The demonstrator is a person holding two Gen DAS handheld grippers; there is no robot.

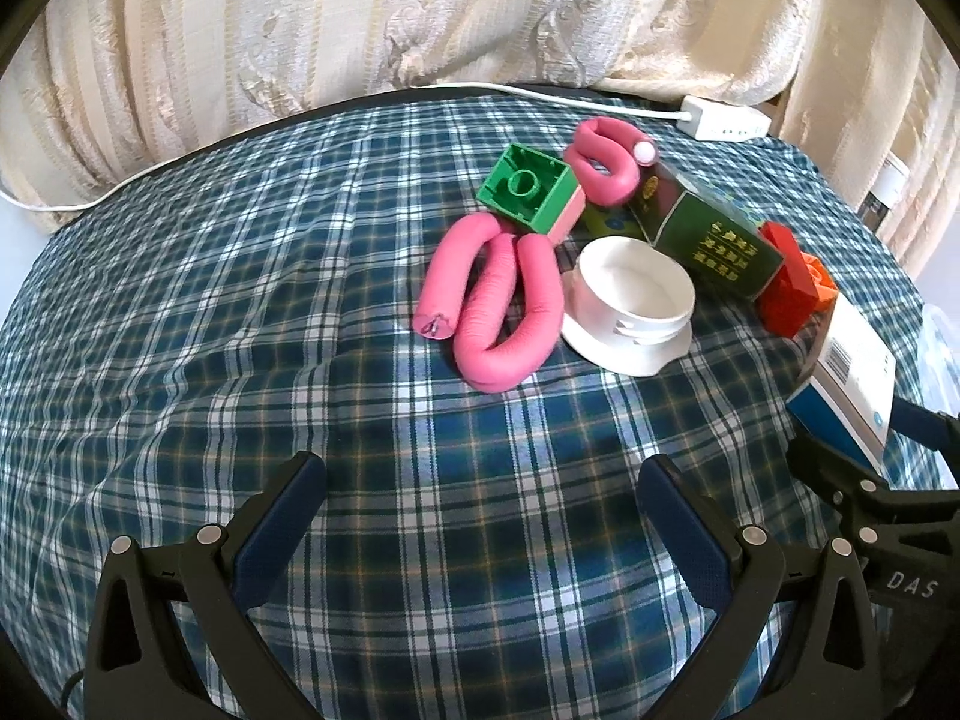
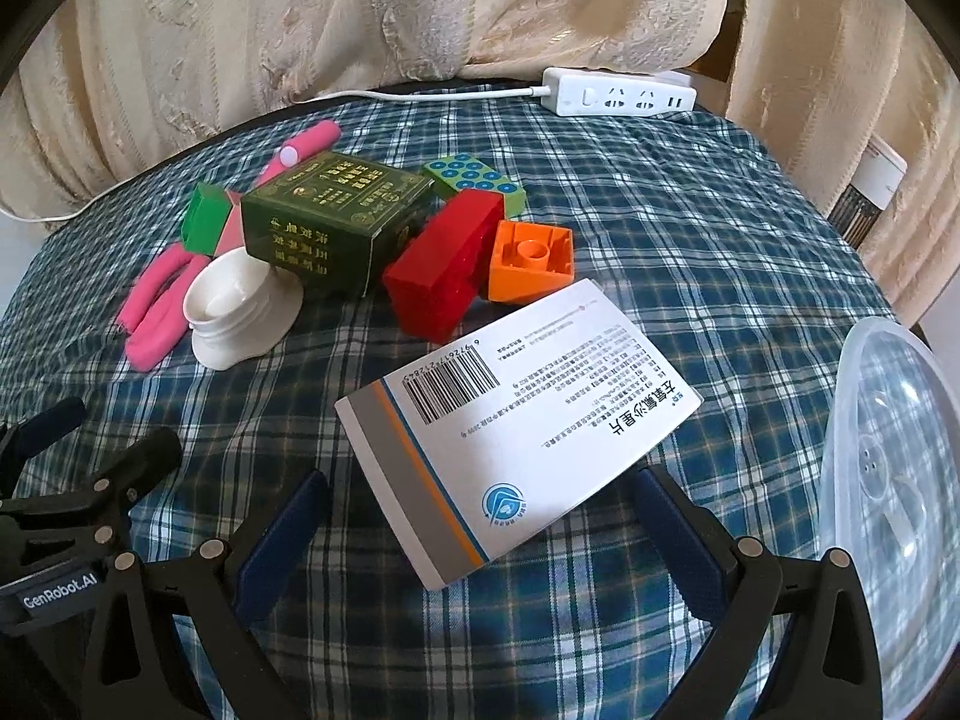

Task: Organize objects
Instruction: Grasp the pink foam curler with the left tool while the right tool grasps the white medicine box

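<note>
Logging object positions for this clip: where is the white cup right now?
In the left wrist view the white cup stands right of centre on the checked cloth, between the pink foam roller and the dark green box.

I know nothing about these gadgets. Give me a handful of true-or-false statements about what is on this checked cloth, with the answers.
1. Both grippers are open and hold nothing. True: left gripper, right gripper.
2. The white medicine box lies flat in front of the right gripper. True.
3. The white cup is full of liquid. False: it looks empty.
4. The dark green box stands far apart from the red block. False: they sit right beside each other.
5. The power strip lies at the far edge by the curtain. True.
6. The pink foam roller is yellow. False: it is pink.
</note>
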